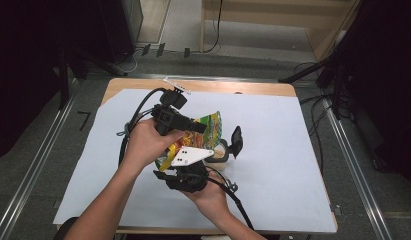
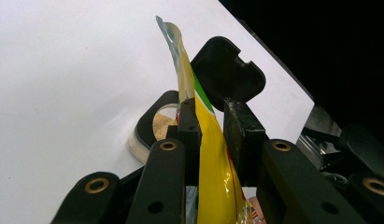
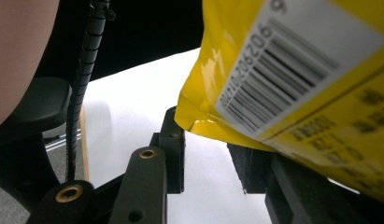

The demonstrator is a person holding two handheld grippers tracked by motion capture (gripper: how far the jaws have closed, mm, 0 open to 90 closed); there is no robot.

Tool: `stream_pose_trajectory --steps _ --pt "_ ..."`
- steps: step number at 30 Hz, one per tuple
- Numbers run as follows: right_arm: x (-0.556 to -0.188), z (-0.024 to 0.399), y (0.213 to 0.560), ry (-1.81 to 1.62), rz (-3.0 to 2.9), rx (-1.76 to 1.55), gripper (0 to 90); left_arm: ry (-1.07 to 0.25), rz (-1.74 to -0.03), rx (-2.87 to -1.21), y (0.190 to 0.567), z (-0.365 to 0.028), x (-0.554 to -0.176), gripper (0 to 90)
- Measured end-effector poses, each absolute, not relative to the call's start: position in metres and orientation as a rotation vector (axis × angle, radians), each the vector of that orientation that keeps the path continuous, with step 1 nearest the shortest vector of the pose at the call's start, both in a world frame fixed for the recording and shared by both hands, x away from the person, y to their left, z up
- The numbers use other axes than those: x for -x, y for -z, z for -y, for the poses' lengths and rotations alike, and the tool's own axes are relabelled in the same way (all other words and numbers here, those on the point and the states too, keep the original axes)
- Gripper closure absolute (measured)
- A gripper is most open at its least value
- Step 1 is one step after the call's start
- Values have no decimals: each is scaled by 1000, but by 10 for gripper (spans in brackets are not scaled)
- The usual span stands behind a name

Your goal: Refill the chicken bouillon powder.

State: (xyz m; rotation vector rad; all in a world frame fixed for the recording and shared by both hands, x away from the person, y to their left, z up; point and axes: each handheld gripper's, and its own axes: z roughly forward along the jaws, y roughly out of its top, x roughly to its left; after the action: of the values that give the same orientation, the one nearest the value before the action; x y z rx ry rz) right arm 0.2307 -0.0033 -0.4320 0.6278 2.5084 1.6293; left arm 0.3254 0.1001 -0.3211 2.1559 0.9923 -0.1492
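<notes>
A yellow snack bag (image 1: 211, 124) (image 2: 213, 172) hangs tilted above a small clear container (image 1: 223, 153) (image 2: 158, 125) that holds tan crumbs. The container's black lid (image 1: 236, 141) (image 2: 229, 70) stands flipped up. My left gripper (image 1: 202, 128) (image 2: 210, 122) comes in from the left and is shut on the bag's upper part. My right gripper (image 1: 191, 166) (image 3: 206, 140) sits under the bag's lower end. In the right gripper view the bag (image 3: 297, 70) shows a barcode and lies across the jaw tips. White paper shows between the pads.
A white sheet (image 1: 278, 160) covers the wooden table (image 1: 208, 86), with bare room right of the container. Black cables trail from both grippers toward the near edge. Dark equipment and metal rails flank the table.
</notes>
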Motion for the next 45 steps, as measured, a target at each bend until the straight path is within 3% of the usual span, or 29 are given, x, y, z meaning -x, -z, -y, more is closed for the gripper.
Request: stream_pose_trajectory --steps 45 --pt "-230 1 433 -1639 -2511 -622 689 132 -1000 -2163 320 -101 -323 780"
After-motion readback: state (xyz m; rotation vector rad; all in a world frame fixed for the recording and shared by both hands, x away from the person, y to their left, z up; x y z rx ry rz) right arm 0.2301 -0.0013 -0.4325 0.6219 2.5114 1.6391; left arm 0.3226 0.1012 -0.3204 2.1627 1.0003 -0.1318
